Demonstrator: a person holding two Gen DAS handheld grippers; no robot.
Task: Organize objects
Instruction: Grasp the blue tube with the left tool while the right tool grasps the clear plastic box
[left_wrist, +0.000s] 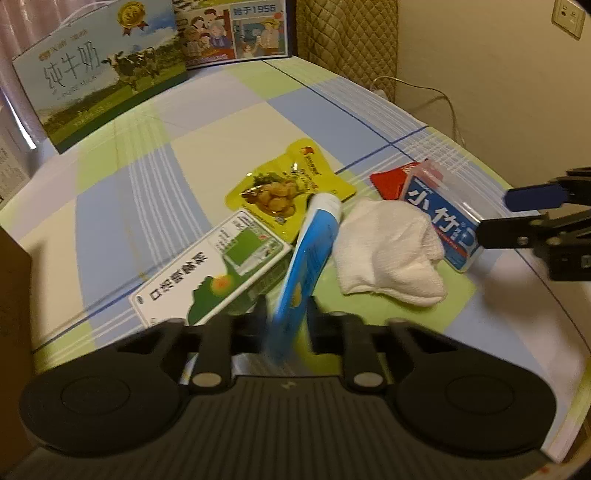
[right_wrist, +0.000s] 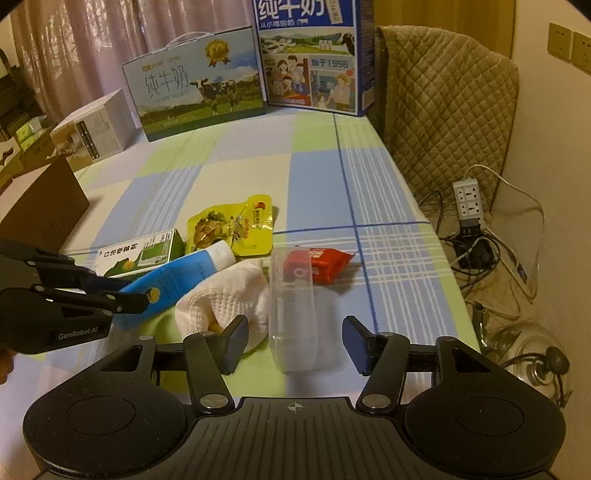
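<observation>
Checked tablecloth (right_wrist: 325, 177) | left claw (left_wrist: 286, 317) level, clamping blue tube (left_wrist: 310, 251) | right claw (right_wrist: 295, 341) spread, astride clear box (right_wrist: 295, 310)

Readable stuff from where I'm holding these: the light milk carton (right_wrist: 195, 88) says 纯牛奶 with what looks like "PURE MILK" under it, kinda blurry. The taller blue carton (right_wrist: 314, 55) also says 纯牛奶, plus 始于1956. My left gripper (right_wrist: 142, 295) has "GenRobot.AI" on its side. The clear box's label (left_wrist: 441, 221) reads 小竹, I think.
</observation>
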